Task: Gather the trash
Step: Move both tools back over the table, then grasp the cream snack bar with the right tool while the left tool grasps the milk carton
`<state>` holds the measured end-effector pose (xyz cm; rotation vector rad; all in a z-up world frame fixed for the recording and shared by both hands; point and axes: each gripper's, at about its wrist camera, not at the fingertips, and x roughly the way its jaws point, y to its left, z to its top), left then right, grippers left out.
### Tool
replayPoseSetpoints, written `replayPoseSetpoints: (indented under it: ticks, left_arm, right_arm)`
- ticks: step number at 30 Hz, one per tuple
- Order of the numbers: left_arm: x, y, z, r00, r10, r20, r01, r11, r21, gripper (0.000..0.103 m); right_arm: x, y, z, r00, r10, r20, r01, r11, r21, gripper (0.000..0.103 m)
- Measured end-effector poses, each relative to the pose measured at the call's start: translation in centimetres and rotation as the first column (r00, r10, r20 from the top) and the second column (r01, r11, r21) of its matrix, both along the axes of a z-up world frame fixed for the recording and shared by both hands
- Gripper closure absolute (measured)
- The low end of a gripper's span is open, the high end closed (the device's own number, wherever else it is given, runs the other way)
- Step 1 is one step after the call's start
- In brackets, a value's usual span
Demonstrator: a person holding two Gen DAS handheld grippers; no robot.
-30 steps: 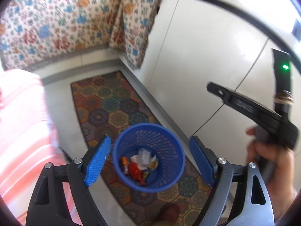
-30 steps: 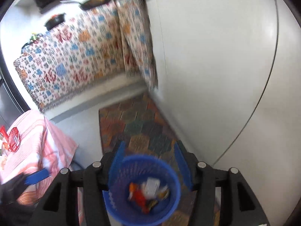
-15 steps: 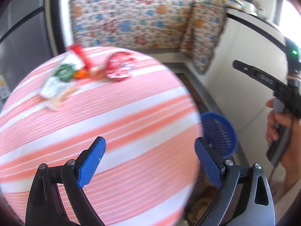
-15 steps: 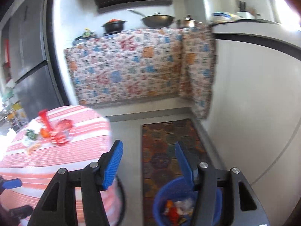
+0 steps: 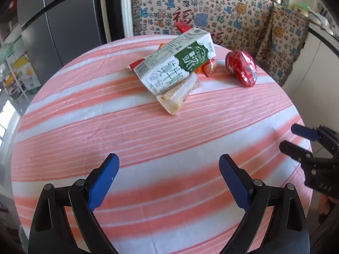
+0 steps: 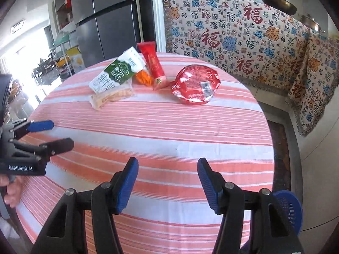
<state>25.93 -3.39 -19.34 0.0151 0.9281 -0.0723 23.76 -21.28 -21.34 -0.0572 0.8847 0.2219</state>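
Observation:
Trash lies at the far side of a round table with a pink-striped cloth (image 5: pixel 148 139): a green-and-white milk carton (image 5: pixel 175 63) on a clear biscuit pack (image 5: pixel 178 97), an orange wrapper (image 5: pixel 208 67), a red foil bowl lid (image 5: pixel 241 67) and a long red sachet (image 6: pixel 153 65). The carton (image 6: pixel 116 74) and lid (image 6: pixel 196 84) also show in the right wrist view. My left gripper (image 5: pixel 168 169) is open and empty over the near table. My right gripper (image 6: pixel 167 175) is open and empty. The blue trash basket (image 6: pixel 289 207) stands on the floor at right.
A patterned cloth (image 6: pixel 243 33) drapes the counter behind the table. A dark fridge (image 6: pixel 110 21) stands at back left. A patterned rug (image 6: pixel 279 146) lies on the floor right of the table, beside white cabinets (image 5: pixel 307 67).
Both grippers have swung up from over the blue basket on the floor to face the table and its trash. Both stay open and empty.

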Motion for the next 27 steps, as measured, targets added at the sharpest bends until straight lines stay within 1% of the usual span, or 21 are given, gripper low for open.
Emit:
replayPoseSetpoints:
  ticks: [3, 6, 7, 9, 11, 12, 13, 14, 15, 16, 18, 20, 24, 25, 26, 27]
  left_arm:
    - [2.2, 1.6, 0.6, 1.0, -0.015, 0.018, 0.015, 1.0, -0.008, 0.007]
    - [4.1, 2.3, 0.2, 0.999, -0.04, 0.006, 0.041, 0.999, -0.026, 0.008]
    - [4.6, 2.0, 0.0, 0.998, -0.069, 0.002, 0.069, 0.997, -0.041, 0.008]
    - [5.5, 1.1, -0.2, 0.995, -0.102, 0.018, 0.103, 0.994, -0.034, 0.008]
    - [6.6, 0.4, -0.3, 0.995, -0.092, 0.045, 0.092, 0.996, -0.016, 0.009]
    - [7.1, 0.2, -0.3, 0.995, -0.083, 0.049, 0.084, 0.996, -0.022, 0.01]
    - [7.5, 0.2, -0.5, 0.996, -0.079, 0.043, 0.08, 0.996, -0.031, 0.019]
    - [7.9, 0.1, -0.7, 0.996, -0.08, 0.033, 0.081, 0.996, -0.038, 0.037]
    - [8.0, -0.1, -0.9, 0.997, -0.081, 0.02, 0.082, 0.996, -0.039, 0.049]
    - [7.8, -0.3, -1.1, 0.996, -0.09, 0.009, 0.09, 0.995, -0.044, 0.066]
    - [6.8, -0.7, -1.0, 0.996, -0.091, 0.022, 0.092, 0.996, -0.019, 0.07]
    - [5.3, -0.9, -0.7, 0.995, -0.096, 0.013, 0.097, 0.994, -0.046, 0.077]
    - [1.5, -2.3, -0.5, 0.996, -0.085, -0.013, 0.084, 0.991, -0.105, 0.076]
    - [0.6, -2.8, -0.5, 0.995, -0.093, -0.019, 0.09, 0.987, -0.131, 0.075]
    - [-0.1, -3.5, -0.5, 0.994, -0.11, -0.027, 0.105, 0.983, -0.153, 0.073]
    - [-0.9, -4.1, -0.5, 0.991, -0.129, -0.032, 0.122, 0.978, -0.167, 0.068]
  right_arm:
    - [0.4, 0.8, -1.2, 0.999, 0.004, -0.032, -0.004, 1.0, -0.013, 0.044]
    - [0.7, 1.2, -2.0, 0.998, -0.004, -0.058, 0.004, 1.0, -0.011, 0.044]
    - [0.7, 1.3, -2.1, 0.998, -0.006, -0.065, 0.005, 1.0, -0.013, 0.044]
    - [1.1, 1.6, -2.1, 0.998, -0.005, -0.058, 0.003, 1.0, -0.03, 0.044]
    - [1.2, 1.6, -2.0, 0.998, -0.005, -0.057, 0.003, 1.0, -0.029, 0.044]
    - [1.2, 1.5, -1.9, 0.998, -0.008, -0.058, 0.007, 1.0, -0.022, 0.044]
    - [1.3, 1.5, -1.9, 0.998, -0.014, -0.058, 0.013, 1.0, -0.015, 0.044]
    - [1.4, 1.3, -1.8, 0.998, -0.02, -0.057, 0.02, 1.0, -0.008, 0.044]
    - [1.4, 1.0, -1.7, 0.998, -0.027, -0.056, 0.027, 1.0, -0.004, 0.044]
    - [1.4, 0.8, -1.7, 0.998, -0.033, -0.054, 0.033, 0.999, -0.002, 0.044]
    - [1.5, 0.3, -1.6, 0.998, -0.041, -0.052, 0.041, 0.999, -0.003, 0.044]
    - [1.5, -0.1, -1.4, 0.998, -0.048, -0.049, 0.048, 0.999, -0.006, 0.044]
    - [1.5, -1.0, -0.5, 0.997, -0.07, -0.03, 0.07, 0.997, 0.018, 0.044]
    - [1.5, -1.1, -0.2, 0.997, -0.074, -0.024, 0.075, 0.997, 0.024, 0.044]
    - [1.5, -1.3, 0.0, 0.997, -0.078, -0.019, 0.079, 0.996, 0.029, 0.044]
    - [1.5, -1.4, 0.2, 0.996, -0.085, -0.012, 0.086, 0.996, 0.032, 0.044]
